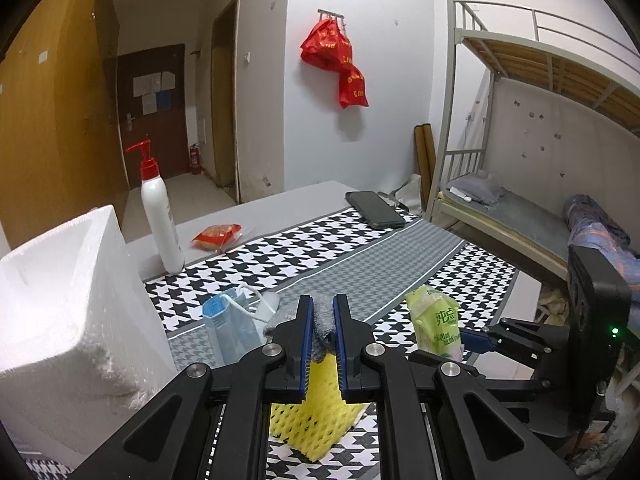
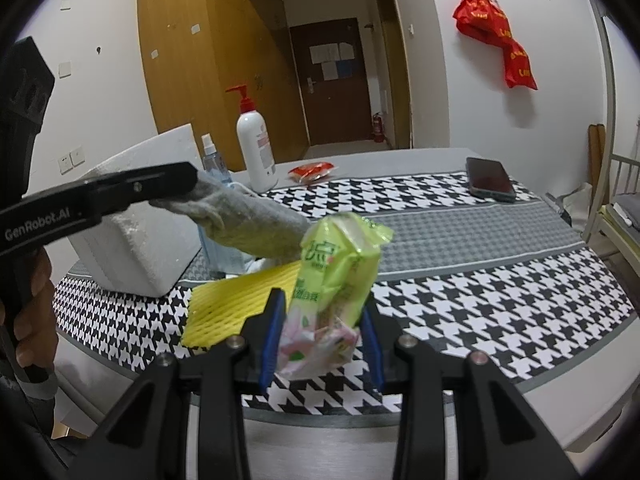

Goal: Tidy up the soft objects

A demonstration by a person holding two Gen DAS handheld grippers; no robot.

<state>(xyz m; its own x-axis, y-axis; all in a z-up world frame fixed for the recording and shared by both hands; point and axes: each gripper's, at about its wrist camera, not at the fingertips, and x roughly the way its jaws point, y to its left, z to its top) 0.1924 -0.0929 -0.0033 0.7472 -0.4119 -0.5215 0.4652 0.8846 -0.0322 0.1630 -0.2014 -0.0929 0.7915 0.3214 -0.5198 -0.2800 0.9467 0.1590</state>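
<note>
Left gripper [image 1: 323, 320]: clamped tight on grey cloth [image 1: 322, 322], lifted over yellow foam net [image 1: 316, 412].
Right gripper [image 2: 324, 332]: pinching green tissue pack [image 2: 340, 276] above the houndstooth mat [image 2: 500, 300].
Foam box [image 1: 60, 320]: near left.

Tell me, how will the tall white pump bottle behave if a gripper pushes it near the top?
The pump bottle is tall on a narrow base, so it would probably tip rather than slide. Its smooth plastic looks slippery. Once down, its round body may roll on the houndstooth cloth.
</note>
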